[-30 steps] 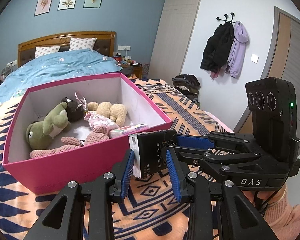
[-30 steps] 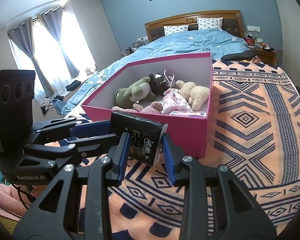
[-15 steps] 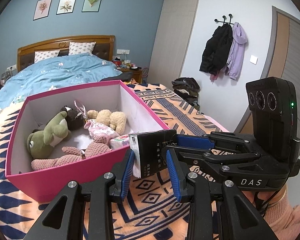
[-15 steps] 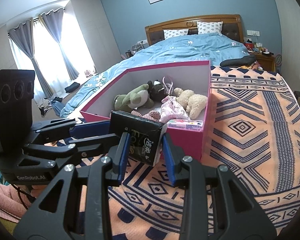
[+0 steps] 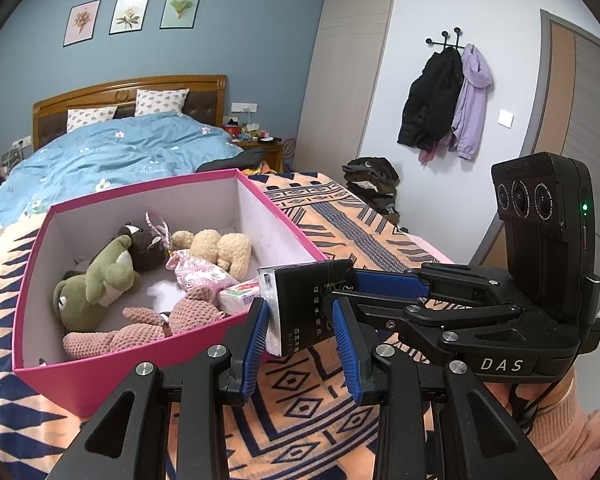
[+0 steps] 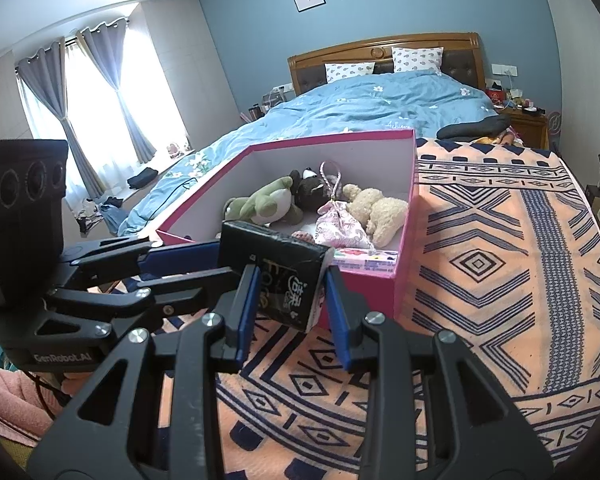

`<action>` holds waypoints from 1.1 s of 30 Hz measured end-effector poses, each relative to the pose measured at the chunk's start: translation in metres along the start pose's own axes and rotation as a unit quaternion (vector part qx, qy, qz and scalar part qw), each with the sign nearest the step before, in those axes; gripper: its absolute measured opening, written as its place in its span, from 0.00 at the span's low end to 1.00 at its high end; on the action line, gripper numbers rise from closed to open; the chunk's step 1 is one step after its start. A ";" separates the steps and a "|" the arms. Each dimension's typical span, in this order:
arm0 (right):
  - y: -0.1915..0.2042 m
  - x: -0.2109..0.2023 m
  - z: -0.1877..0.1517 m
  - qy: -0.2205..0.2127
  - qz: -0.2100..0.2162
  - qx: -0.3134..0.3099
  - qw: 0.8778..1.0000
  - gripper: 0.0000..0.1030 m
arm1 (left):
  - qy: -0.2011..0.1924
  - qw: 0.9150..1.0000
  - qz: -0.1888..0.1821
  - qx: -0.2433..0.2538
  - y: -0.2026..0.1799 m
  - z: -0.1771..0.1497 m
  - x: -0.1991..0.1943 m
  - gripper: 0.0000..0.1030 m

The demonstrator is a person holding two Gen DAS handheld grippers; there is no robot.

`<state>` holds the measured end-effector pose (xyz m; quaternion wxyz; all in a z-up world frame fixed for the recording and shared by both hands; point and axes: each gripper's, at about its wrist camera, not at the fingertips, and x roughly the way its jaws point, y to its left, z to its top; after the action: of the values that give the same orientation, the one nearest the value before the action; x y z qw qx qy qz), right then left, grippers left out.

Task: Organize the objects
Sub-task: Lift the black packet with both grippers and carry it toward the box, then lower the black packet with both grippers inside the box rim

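Note:
A black packet (image 5: 306,306) with white ends is held in the air just in front of the pink box (image 5: 140,354). Both grippers close on it from opposite sides: my left gripper (image 5: 300,334) and my right gripper (image 6: 290,298), which also shows in the left wrist view (image 5: 388,286). The packet shows in the right wrist view (image 6: 284,276) too. The box (image 6: 374,276) holds a green frog plush (image 5: 92,284), a dark plush, a beige bear (image 5: 220,250), a pink crochet toy (image 5: 140,330), a pink pouch and a small tissue pack (image 5: 240,296).
The box stands on an orange and navy patterned blanket (image 6: 500,264). A bed with a blue duvet (image 5: 112,156) lies behind it. Coats hang on the right wall (image 5: 448,100). Clothes lie piled on the floor below them.
Both grippers have risen with the packet, so the box looks lower and its inside shows more. The grip on the packet is unchanged.

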<state>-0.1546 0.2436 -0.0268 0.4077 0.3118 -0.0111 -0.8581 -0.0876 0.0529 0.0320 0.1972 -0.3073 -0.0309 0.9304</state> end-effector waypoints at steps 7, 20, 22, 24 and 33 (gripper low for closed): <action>-0.001 0.001 0.001 0.001 -0.003 -0.001 1.000 0.35 | 0.001 1.000 -0.001 -0.003 0.002 0.003 0.002 0.32; -0.003 0.002 0.009 -0.002 -0.005 -0.005 1.000 0.35 | -0.003 1.000 0.000 0.002 0.005 0.012 0.007 0.32; -0.004 0.002 0.010 -0.003 -0.005 -0.005 1.000 0.35 | -0.004 1.000 0.000 0.002 0.005 0.013 0.008 0.32; -0.005 0.002 0.013 -0.004 -0.006 -0.006 1.000 0.35 | -0.005 1.000 0.000 0.003 0.006 0.015 0.009 0.32; -0.010 0.005 0.021 -0.005 -0.004 -0.003 1.000 0.35 | -0.009 1.000 -0.001 -0.002 0.010 0.019 0.012 0.32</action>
<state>-0.1751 0.2414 -0.0157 0.4054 0.3058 -0.0092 -0.8614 -0.1113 0.0497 0.0385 0.1972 -0.2989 -0.0346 0.9330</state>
